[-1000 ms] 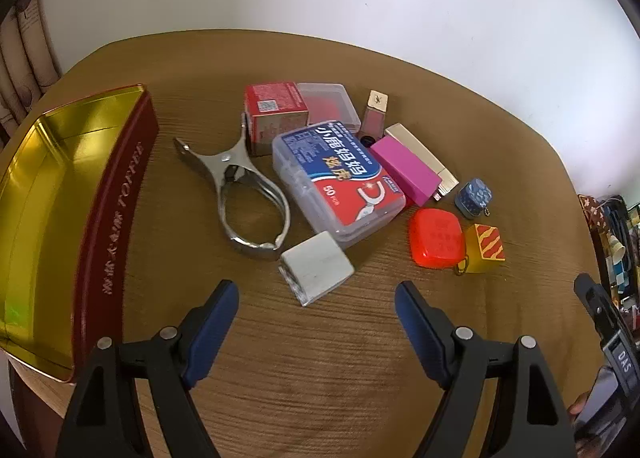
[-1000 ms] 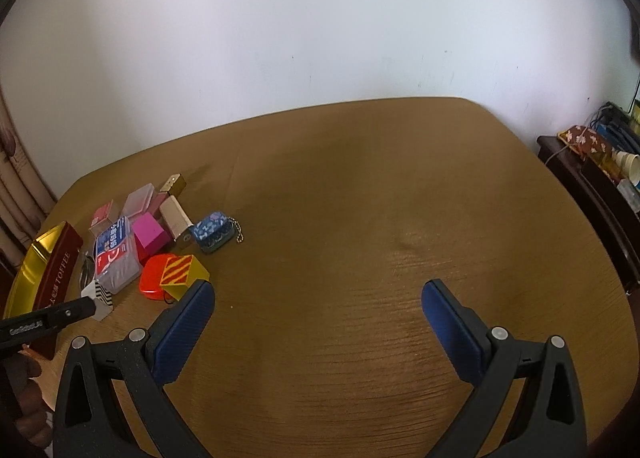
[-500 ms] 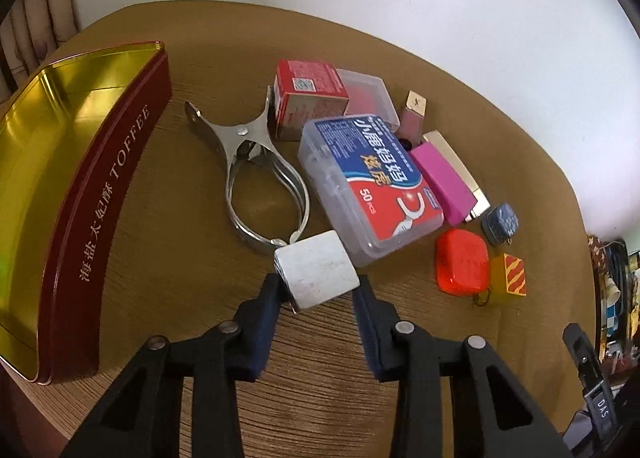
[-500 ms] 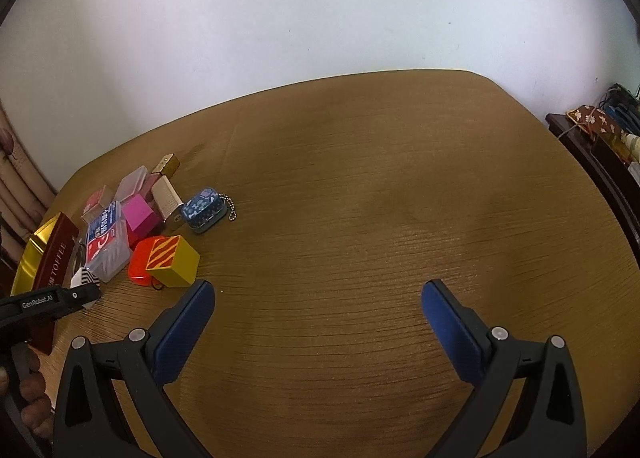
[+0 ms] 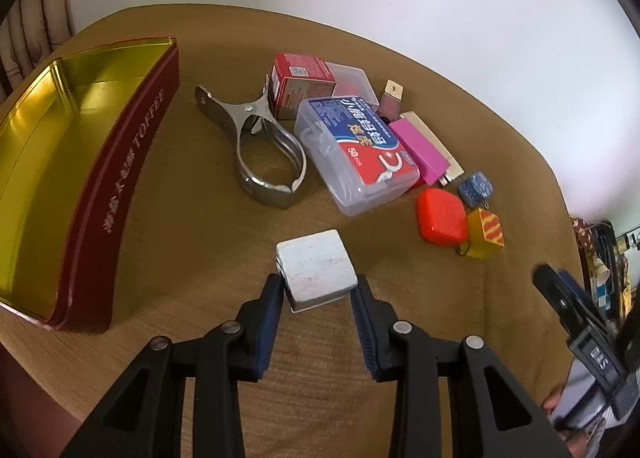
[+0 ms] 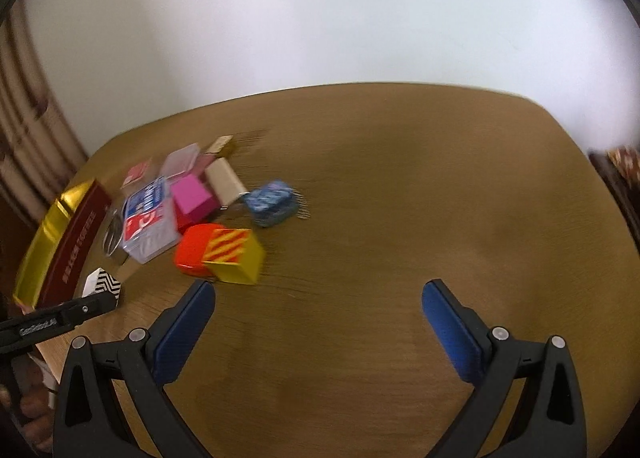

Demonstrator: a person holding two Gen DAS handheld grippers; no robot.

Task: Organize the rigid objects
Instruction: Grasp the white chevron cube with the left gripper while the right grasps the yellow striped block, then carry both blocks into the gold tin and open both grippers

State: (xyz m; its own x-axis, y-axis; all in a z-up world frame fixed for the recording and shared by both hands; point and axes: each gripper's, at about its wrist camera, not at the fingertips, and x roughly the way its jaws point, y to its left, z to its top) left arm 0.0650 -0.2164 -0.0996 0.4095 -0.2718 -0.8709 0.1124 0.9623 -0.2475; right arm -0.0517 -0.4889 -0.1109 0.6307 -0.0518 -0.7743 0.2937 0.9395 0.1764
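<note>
While zigzag-sided from right, white block tops plain.

1. Left wrist view: looks steeply down along its own black fingers, close above the brown wooden bench.
2. Right wrist view: faces the white wall across the bench, from farther back.
3. Both views share the yellow red-striped cube and the open red-and-gold tin.
</note>
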